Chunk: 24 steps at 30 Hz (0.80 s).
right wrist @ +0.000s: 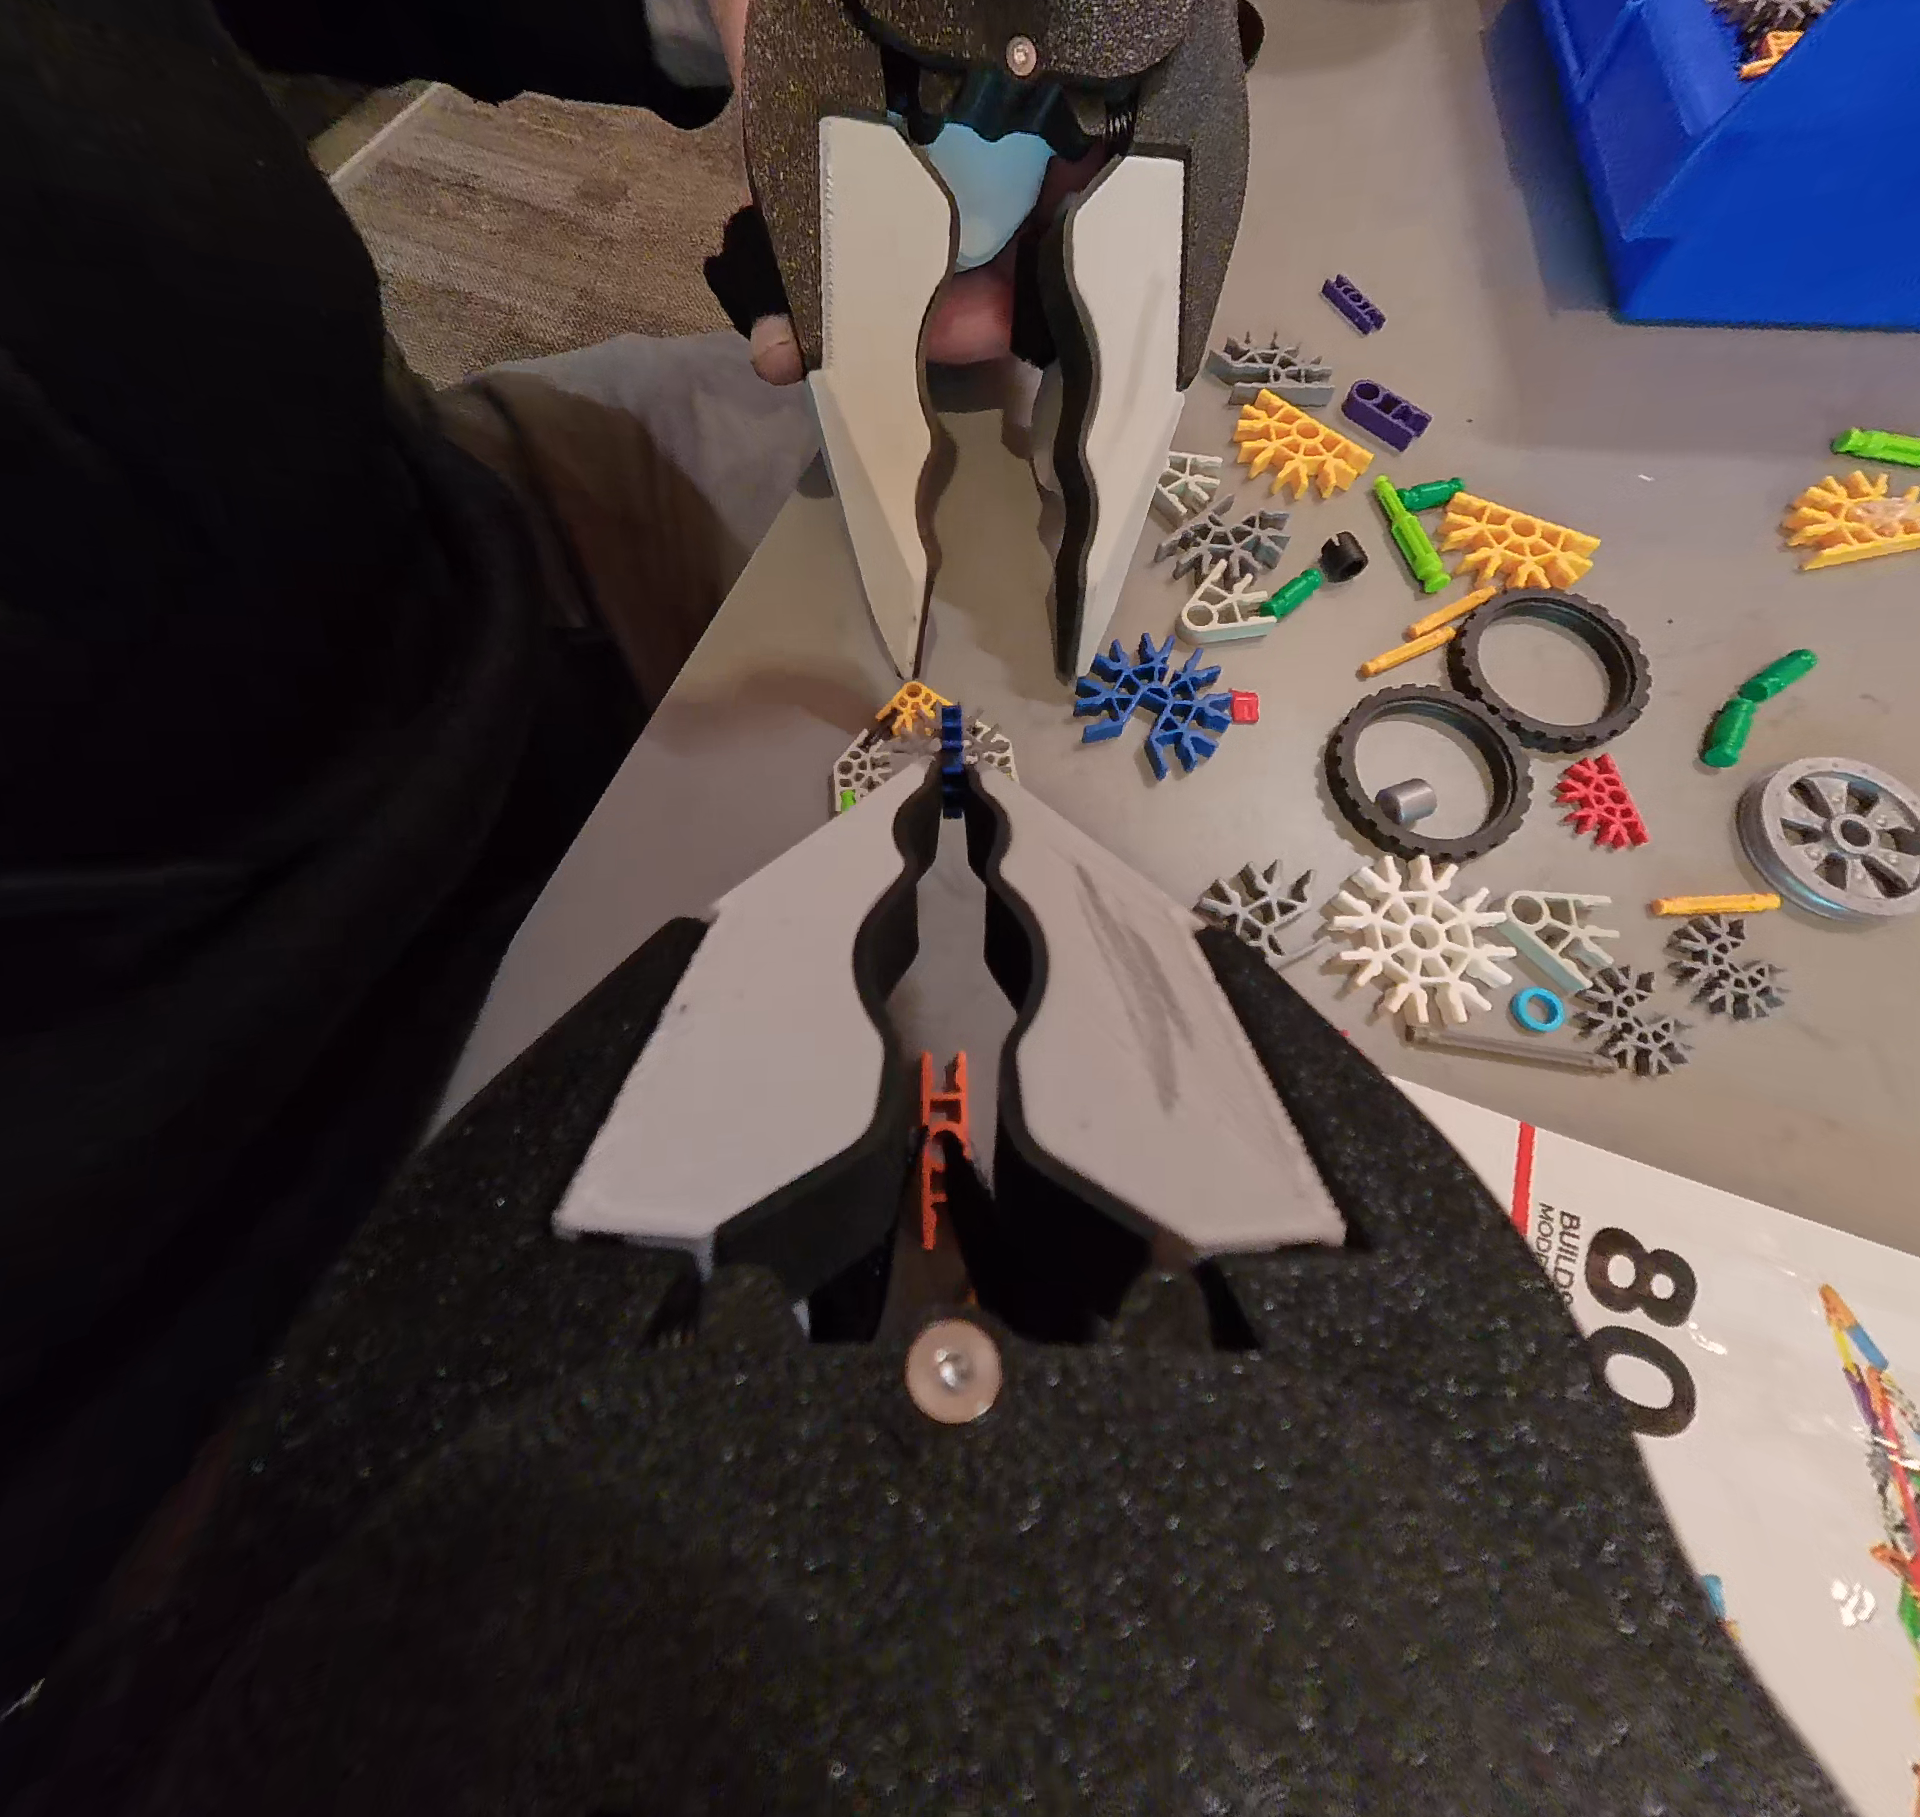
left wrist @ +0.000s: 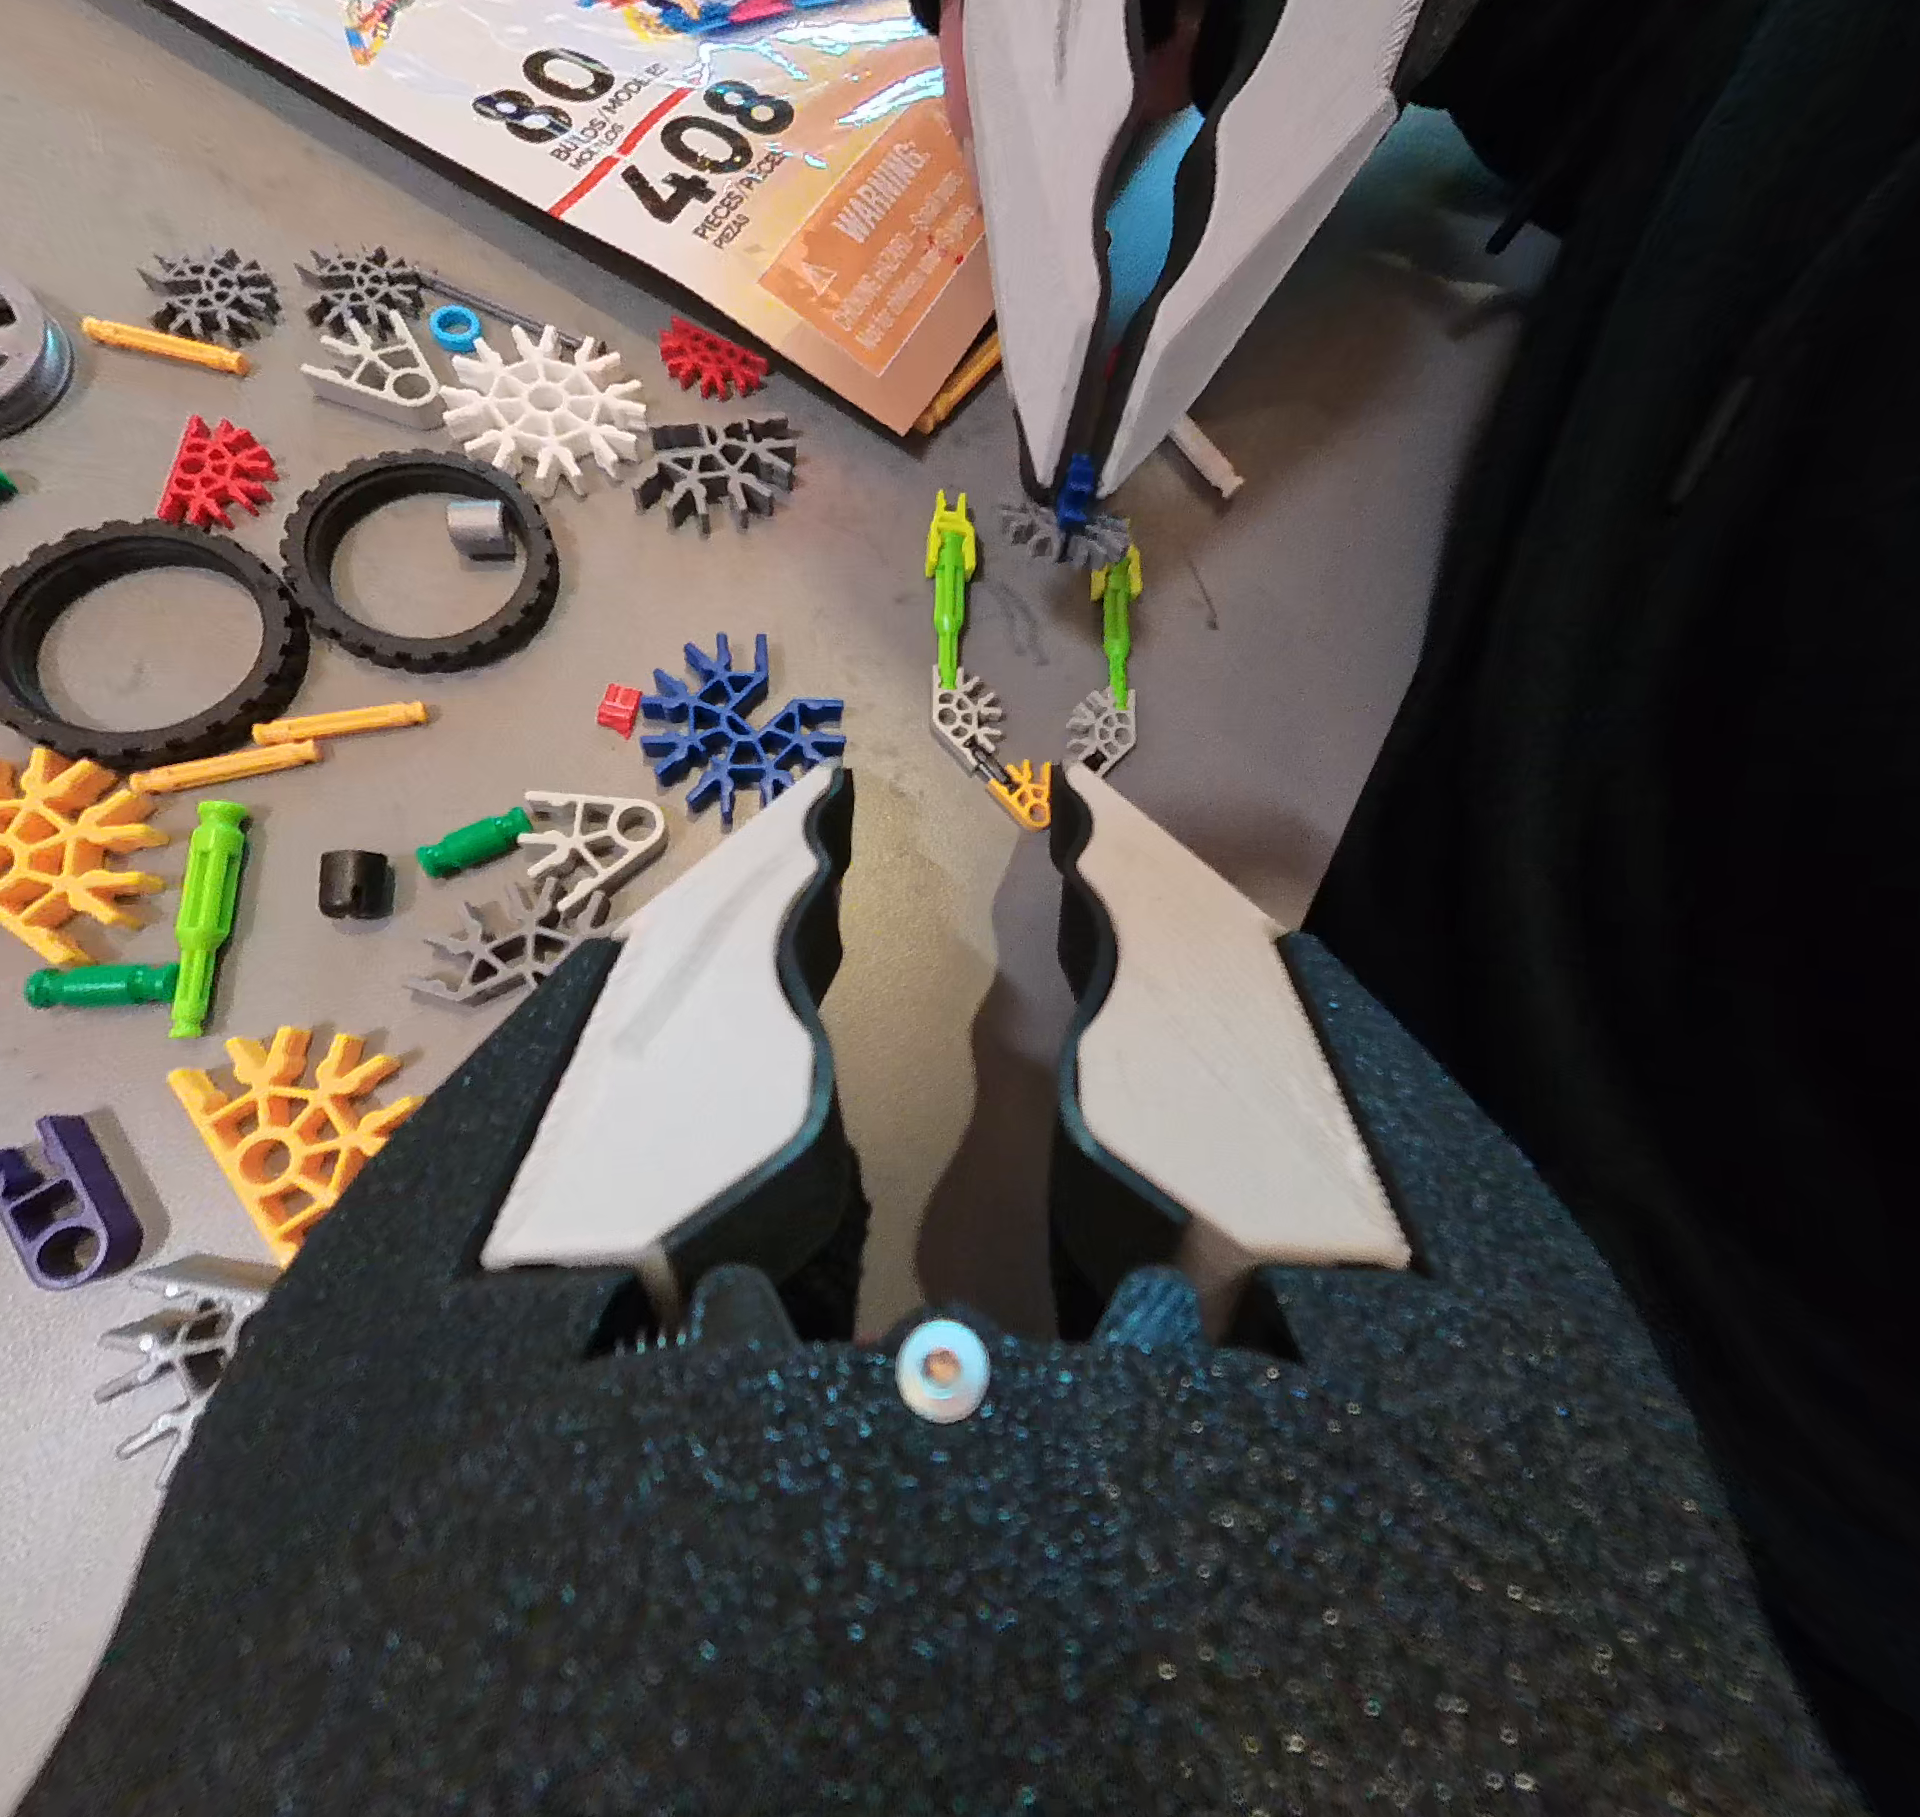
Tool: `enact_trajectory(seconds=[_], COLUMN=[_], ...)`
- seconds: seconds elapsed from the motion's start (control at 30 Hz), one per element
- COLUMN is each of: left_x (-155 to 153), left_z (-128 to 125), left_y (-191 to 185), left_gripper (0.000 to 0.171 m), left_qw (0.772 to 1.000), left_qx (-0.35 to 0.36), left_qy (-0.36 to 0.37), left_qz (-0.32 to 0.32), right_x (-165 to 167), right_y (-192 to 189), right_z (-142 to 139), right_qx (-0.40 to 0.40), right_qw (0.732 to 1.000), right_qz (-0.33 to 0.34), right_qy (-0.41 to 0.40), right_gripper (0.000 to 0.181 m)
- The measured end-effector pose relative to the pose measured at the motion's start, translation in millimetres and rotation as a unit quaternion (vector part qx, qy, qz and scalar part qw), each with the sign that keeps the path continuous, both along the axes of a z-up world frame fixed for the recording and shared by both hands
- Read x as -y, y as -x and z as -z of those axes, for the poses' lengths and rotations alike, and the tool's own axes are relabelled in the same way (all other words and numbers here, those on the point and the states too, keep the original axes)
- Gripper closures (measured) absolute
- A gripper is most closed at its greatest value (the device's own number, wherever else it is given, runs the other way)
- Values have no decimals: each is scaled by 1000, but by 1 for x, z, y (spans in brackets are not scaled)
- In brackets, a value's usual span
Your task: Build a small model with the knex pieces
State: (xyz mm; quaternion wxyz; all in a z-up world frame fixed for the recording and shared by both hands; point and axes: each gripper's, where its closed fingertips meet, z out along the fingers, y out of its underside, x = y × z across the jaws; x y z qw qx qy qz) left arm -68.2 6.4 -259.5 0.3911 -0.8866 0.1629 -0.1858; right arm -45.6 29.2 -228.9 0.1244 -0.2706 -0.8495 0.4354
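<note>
Right tool [right wrist: 951,780]: your tips are closed on a small blue piece [right wrist: 950,741], pressed against a grey connector frame [right wrist: 871,757].
Left tool [right wrist: 987,671]: your fingers stand apart, one tip by the yellow connector [right wrist: 910,705].
Tabletop [right wrist: 1403,209]: blue snowflake piece [right wrist: 1158,702], two black tyres [right wrist: 1429,772], blue bin [right wrist: 1756,136] far right.

The printed box [left wrist: 665,105] runs off the top edge; the right tool [left wrist: 1075,489] hides most of the blue piece [left wrist: 1078,491] it pinches; the blue bin [right wrist: 1714,157] is cropped.
</note>
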Motion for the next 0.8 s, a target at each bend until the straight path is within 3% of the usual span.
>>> enact_trajectory(seconds=[0.8], left_x=[0], left_z=[1], left_y=[0], left_gripper=[134], left_qw=[1000], left_qx=[-7], left_qy=[-2], left_qz=[-2], right_x=[-1], right_y=[0], right_z=[-7], right_qx=[-1], right_qw=[1000], right_qz=[3], right_qy=[15], right_gripper=[179])
